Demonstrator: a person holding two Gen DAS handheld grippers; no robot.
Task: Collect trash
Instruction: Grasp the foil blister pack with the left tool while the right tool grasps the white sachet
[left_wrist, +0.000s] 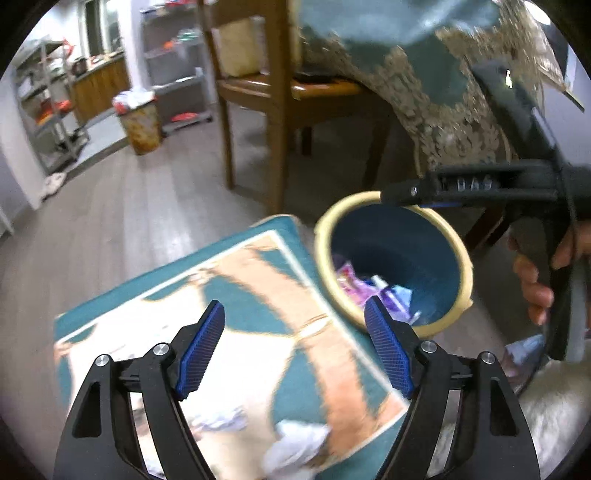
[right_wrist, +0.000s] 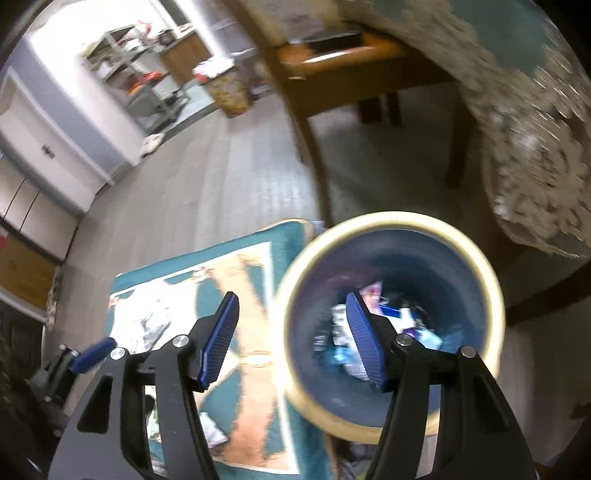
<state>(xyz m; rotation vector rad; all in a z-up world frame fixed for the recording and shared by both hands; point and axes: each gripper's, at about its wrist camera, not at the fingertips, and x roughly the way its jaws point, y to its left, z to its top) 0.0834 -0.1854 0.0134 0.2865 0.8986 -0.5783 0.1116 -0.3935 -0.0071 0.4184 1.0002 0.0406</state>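
A round bin with a cream rim (left_wrist: 320, 236) (right_wrist: 493, 291) and a blue inside stands on the floor beside a teal and beige rug (left_wrist: 258, 280) (right_wrist: 255, 369). Purple and white wrappers (left_wrist: 354, 284) (right_wrist: 406, 317) lie at its bottom. My left gripper (left_wrist: 294, 306) hangs open over the rug's edge, left of the bin, with nothing between its pads. My right gripper (right_wrist: 291, 297) is open and empty too, one pad over the bin's mouth. In the left wrist view a finger (left_wrist: 424, 190) of the right gripper reaches over the bin's far rim. A crumpled white tissue (left_wrist: 295, 439) lies on the rug.
A wooden chair (left_wrist: 273, 92) (right_wrist: 354, 77) stands behind the bin, and a table's teal, lace-edged cloth (left_wrist: 443, 92) (right_wrist: 535, 147) hangs at the right. More white scraps (right_wrist: 214, 428) lie on the rug. Far left are a patterned bin (left_wrist: 140, 125) and metal shelves (left_wrist: 48, 110).
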